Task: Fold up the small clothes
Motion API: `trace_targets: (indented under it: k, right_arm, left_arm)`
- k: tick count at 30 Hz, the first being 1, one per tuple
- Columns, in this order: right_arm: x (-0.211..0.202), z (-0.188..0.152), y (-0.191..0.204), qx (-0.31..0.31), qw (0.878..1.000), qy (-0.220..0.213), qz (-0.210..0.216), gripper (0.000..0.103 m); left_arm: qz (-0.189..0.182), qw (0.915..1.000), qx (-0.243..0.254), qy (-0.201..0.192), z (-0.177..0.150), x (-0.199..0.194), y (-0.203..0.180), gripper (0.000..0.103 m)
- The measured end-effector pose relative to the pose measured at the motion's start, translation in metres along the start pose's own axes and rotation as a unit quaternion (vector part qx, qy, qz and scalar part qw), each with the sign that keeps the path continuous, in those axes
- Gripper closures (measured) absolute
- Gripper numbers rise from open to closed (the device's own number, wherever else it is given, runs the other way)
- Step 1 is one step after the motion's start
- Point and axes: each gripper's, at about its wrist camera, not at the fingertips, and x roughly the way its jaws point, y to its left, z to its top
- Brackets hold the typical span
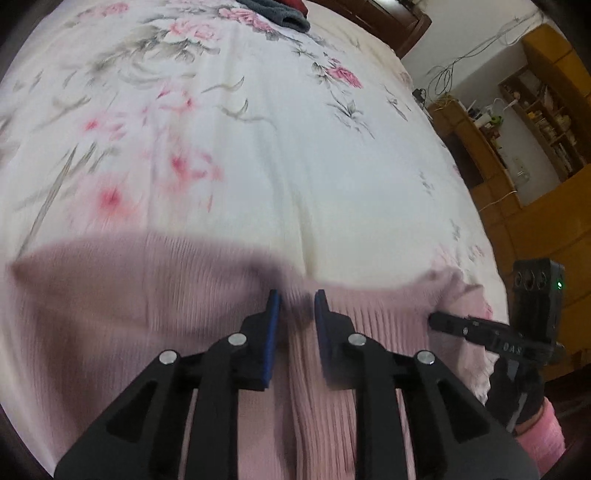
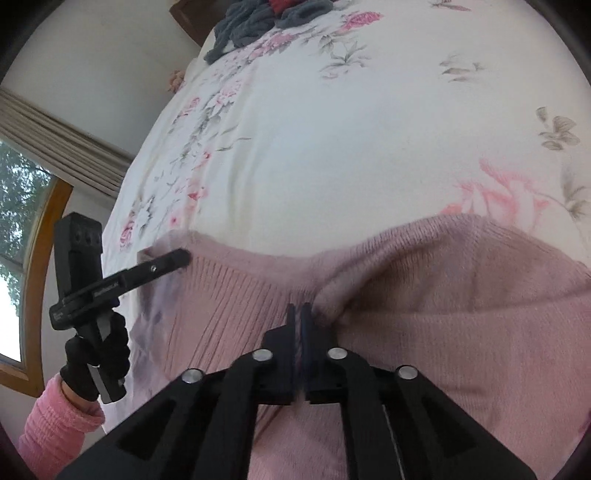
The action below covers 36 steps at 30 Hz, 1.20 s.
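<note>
- On the floral bedsheet (image 1: 295, 166), the pink ribbed sweater (image 1: 129, 314) lies at the near edge.
- Right gripper (image 2: 300, 310) is clenched on a sweater fold; left gripper (image 1: 297, 299) hangs released above the knit.
- Pinch the opposite hem first, then lift both edges evenly, likely avoiding bunching.

Around you is a bedroom: a bed (image 1: 332, 184) spread with a white sheet printed in pink flowers, and a dark wooden headboard (image 1: 399, 22) at its far end. White walls (image 1: 476, 33) carry loose cables. On one side stand yellow-brown wooden cabinets (image 1: 524, 221) with cluttered open shelves (image 1: 546, 122). On the other, a wood-framed window (image 2: 26, 229) under a pleated blind — daylight and trees outside.
</note>
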Motion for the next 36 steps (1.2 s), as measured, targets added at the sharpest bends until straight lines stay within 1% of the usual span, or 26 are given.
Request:
trace_targets:
  k: [1, 2, 3, 4, 5, 6, 7, 9, 10, 11, 12, 13, 15, 17, 19, 21, 22, 24, 25, 28, 29, 30, 31, 32, 35, 36]
  right_arm:
    - [-0.006, -0.006, 0.003, 0.000, 1.000, 0.003, 0.001, 0.093]
    - [-0.009, -0.011, 0.005, 0.002, 1.000, 0.007, 0.009, 0.086]
    - [-0.011, -0.017, 0.008, 0.003, 1.000, 0.012, 0.021, 0.081]
    - [-0.015, -0.027, 0.012, 0.005, 0.999, 0.021, 0.032, 0.078]
    - [-0.015, -0.034, 0.014, 0.009, 0.999, 0.029, 0.039, 0.073]
    - [-0.013, -0.042, 0.018, 0.014, 0.998, 0.040, 0.049, 0.070]
    - [-0.009, -0.050, 0.021, 0.017, 0.997, 0.054, 0.056, 0.069]
    - [0.002, -0.061, 0.027, 0.023, 0.995, 0.077, 0.056, 0.069]
    - [0.007, -0.063, 0.028, 0.027, 0.995, 0.083, 0.052, 0.069]
    - [0.011, -0.064, 0.027, 0.032, 0.994, 0.088, 0.052, 0.072]
    - [0.015, -0.063, 0.027, 0.038, 0.994, 0.092, 0.049, 0.083]
    - [0.016, -0.062, 0.025, 0.045, 0.993, 0.093, 0.048, 0.089]
    - [0.008, -0.059, 0.019, 0.062, 0.992, 0.089, 0.060, 0.092]
    - [-0.004, -0.057, 0.016, 0.057, 0.994, 0.075, 0.051, 0.093]
    - [-0.020, -0.056, 0.015, 0.043, 0.997, 0.060, 0.030, 0.093]
    - [-0.024, -0.060, 0.012, 0.040, 0.997, 0.063, 0.030, 0.093]
    - [-0.022, -0.061, 0.012, 0.035, 0.997, 0.069, 0.021, 0.093]
    - [-0.012, -0.066, 0.012, 0.017, 0.996, 0.081, -0.016, 0.093]
    - [-0.007, -0.067, 0.011, 0.015, 0.996, 0.083, -0.026, 0.093]
    - [-0.013, -0.067, 0.012, 0.017, 0.997, 0.071, -0.025, 0.092]
    - [-0.018, -0.067, 0.014, 0.011, 0.998, 0.061, -0.029, 0.089]
    - [-0.022, -0.067, 0.020, 0.003, 0.998, 0.050, -0.035, 0.088]
    - [-0.031, -0.068, 0.027, -0.006, 0.999, 0.033, -0.031, 0.088]
    - [-0.033, -0.067, 0.029, -0.010, 0.999, 0.027, -0.024, 0.088]
    - [-0.031, -0.071, 0.039, -0.017, 0.999, 0.032, 0.002, 0.088]
    - [-0.027, -0.072, 0.042, -0.018, 0.999, 0.038, 0.004, 0.088]
  left_arm:
    - [0.001, 1.0000, -0.006, 0.005, -0.010, -0.005, 0.003, 0.068]
    - [-0.006, 0.9999, -0.010, 0.009, -0.019, -0.010, 0.004, 0.067]
    - [-0.015, 0.9997, -0.013, 0.013, -0.027, -0.014, 0.006, 0.064]
    - [-0.017, 0.9996, -0.015, 0.016, -0.033, -0.014, 0.006, 0.064]
    - [-0.020, 0.9994, -0.017, 0.020, -0.040, -0.016, 0.007, 0.063]
    - [-0.027, 0.9991, -0.020, 0.025, -0.046, -0.017, 0.007, 0.063]
    - [-0.030, 0.9989, -0.022, 0.026, -0.050, -0.018, 0.007, 0.062]
    - [-0.039, 0.9984, -0.029, 0.030, -0.055, -0.016, 0.006, 0.063]
    - [-0.040, 0.9983, -0.029, 0.032, -0.058, -0.014, 0.003, 0.065]
    - [-0.038, 0.9983, -0.025, 0.035, -0.060, -0.012, 0.000, 0.065]
    - [-0.039, 0.9983, -0.022, 0.037, -0.061, -0.010, -0.002, 0.065]
    - [-0.035, 0.9984, -0.016, 0.042, -0.064, -0.009, -0.006, 0.065]
    - [-0.033, 0.9985, -0.004, 0.043, -0.065, -0.009, -0.011, 0.065]
    - [-0.015, 0.9988, 0.017, 0.043, -0.070, -0.011, -0.018, 0.065]
    - [0.001, 0.9984, 0.038, 0.043, -0.076, -0.011, -0.022, 0.065]
    - [0.037, 0.9964, 0.060, 0.049, -0.081, -0.007, -0.024, 0.065]
    - [0.043, 0.9956, 0.065, 0.051, -0.083, -0.003, -0.022, 0.064]
    - [0.040, 0.9963, 0.059, 0.048, -0.084, -0.002, -0.020, 0.065]
    - [0.040, 0.9964, 0.057, 0.048, -0.084, -0.003, -0.019, 0.065]
    - [0.052, 0.9959, 0.064, 0.038, -0.084, -0.012, -0.025, 0.064]
    - [0.058, 0.9953, 0.073, 0.027, -0.084, -0.018, -0.028, 0.063]
    - [0.060, 0.9948, 0.080, 0.016, -0.085, -0.024, -0.032, 0.063]
    - [0.055, 0.9948, 0.086, 0.002, -0.085, -0.030, -0.038, 0.061]
    - [0.051, 0.9948, 0.088, -0.007, -0.086, -0.034, -0.042, 0.060]
    - [0.048, 0.9931, 0.107, -0.011, -0.091, -0.030, -0.056, 0.058]
    - [0.054, 0.9914, 0.119, -0.008, -0.094, -0.027, -0.060, 0.058]
